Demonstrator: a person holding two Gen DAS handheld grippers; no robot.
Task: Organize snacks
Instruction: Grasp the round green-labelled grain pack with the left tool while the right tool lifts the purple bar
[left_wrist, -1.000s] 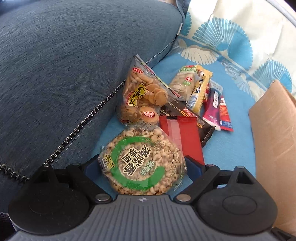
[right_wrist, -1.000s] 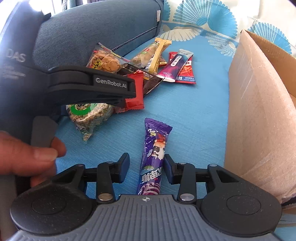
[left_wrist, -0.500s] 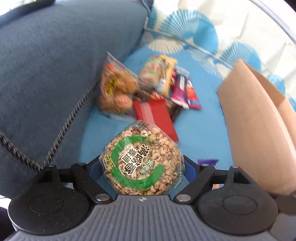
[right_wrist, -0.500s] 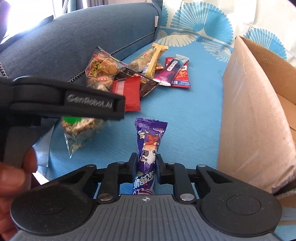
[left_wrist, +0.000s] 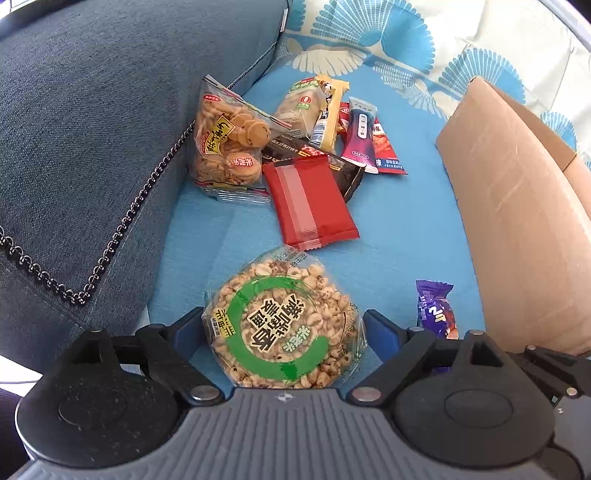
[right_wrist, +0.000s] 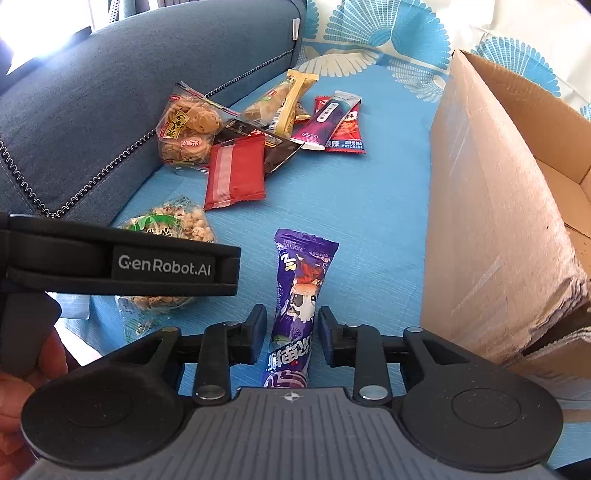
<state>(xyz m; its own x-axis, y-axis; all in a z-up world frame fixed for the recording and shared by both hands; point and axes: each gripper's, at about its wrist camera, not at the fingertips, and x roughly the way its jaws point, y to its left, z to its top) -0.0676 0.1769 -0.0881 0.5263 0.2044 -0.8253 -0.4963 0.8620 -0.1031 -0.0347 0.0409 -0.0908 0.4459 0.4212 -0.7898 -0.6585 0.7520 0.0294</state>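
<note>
My left gripper (left_wrist: 282, 325) is shut on a round puffed-grain snack pack with a green ring (left_wrist: 282, 326) and holds it above the blue cushion. The pack also shows in the right wrist view (right_wrist: 170, 225), behind the left gripper's body. My right gripper (right_wrist: 291, 325) has its jaws slightly apart around a purple snack bar (right_wrist: 299, 295); small gaps show on both sides. The purple bar also shows in the left wrist view (left_wrist: 434, 308). A pile of snacks lies further back: a cookie bag (left_wrist: 229, 140), a red packet (left_wrist: 308, 201) and several bars (left_wrist: 360, 133).
An open cardboard box (right_wrist: 491, 206) stands on the right, close to the purple bar; it also shows in the left wrist view (left_wrist: 517, 206). A dark blue sofa cushion with a metal chain (left_wrist: 122, 225) borders the left. A patterned blue and white cloth (left_wrist: 388, 37) lies behind.
The left gripper has lifted the grain pack up and back from the pile. The right gripper closed on the purple bar, then its jaws opened slightly again.
</note>
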